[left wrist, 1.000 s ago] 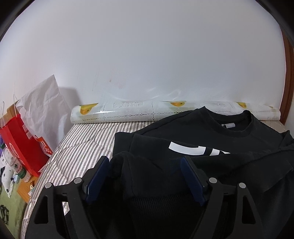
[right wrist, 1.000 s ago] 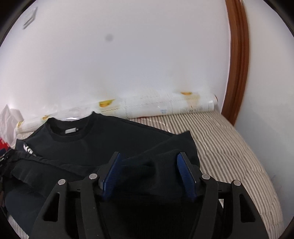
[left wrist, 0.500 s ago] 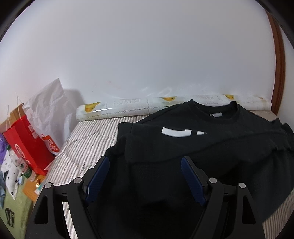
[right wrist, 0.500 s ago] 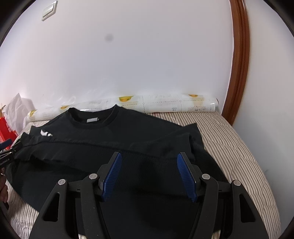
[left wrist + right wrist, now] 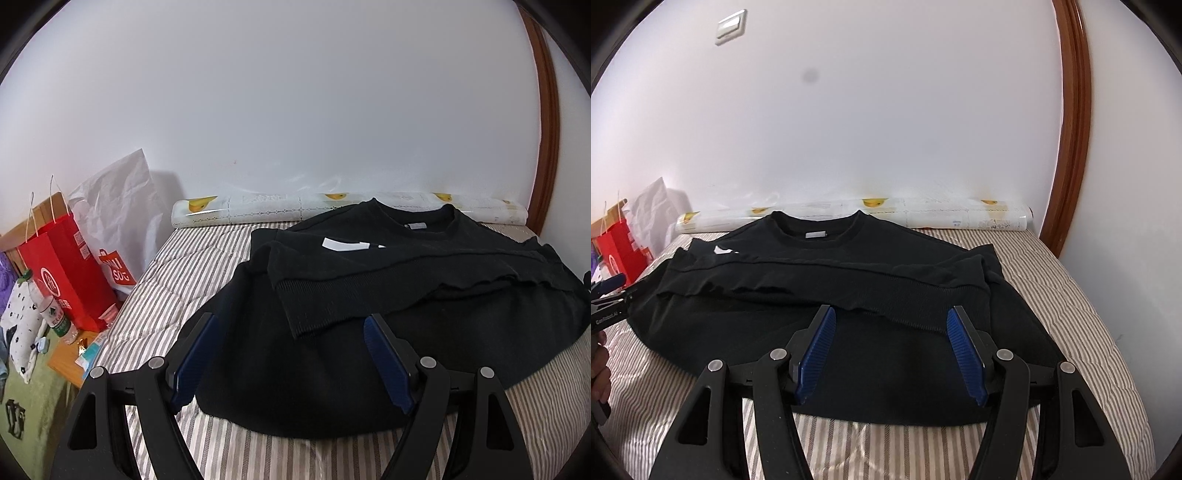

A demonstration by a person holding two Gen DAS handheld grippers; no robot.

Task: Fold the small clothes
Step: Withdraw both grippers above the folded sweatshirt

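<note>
A black sweatshirt (image 5: 827, 325) is spread on a striped mattress (image 5: 1067, 295), and every place below is given relative to that garment. Its collar (image 5: 816, 230) is turned toward the white wall, and its ribbed hem band (image 5: 905, 302) is folded up across the body, so that a doubled strip is seen running from one side to the other. A white mark (image 5: 345, 244) is visible near the folded edge on the left side of the sweatshirt.

The left gripper (image 5: 291, 354) is held above the near left part of the sweatshirt; its blue pads (image 5: 194, 360) are set wide apart and nothing is clamped between them. The right gripper (image 5: 890, 349) is held above the near right part, its jaws likewise parted with no cloth pinched. In the right wrist view the left gripper is also seen at the far left edge of the sweatshirt, with part of a hand (image 5: 598, 369) below it.

Beyond the collar, a patterned roll (image 5: 960, 218) is laid along the wall. To the left of the sweatshirt, off the mattress, a red paper bag (image 5: 70, 273) and a white bag (image 5: 118, 218) are stood. To the right, a brown wooden frame (image 5: 1075, 122) is seen against the wall.
</note>
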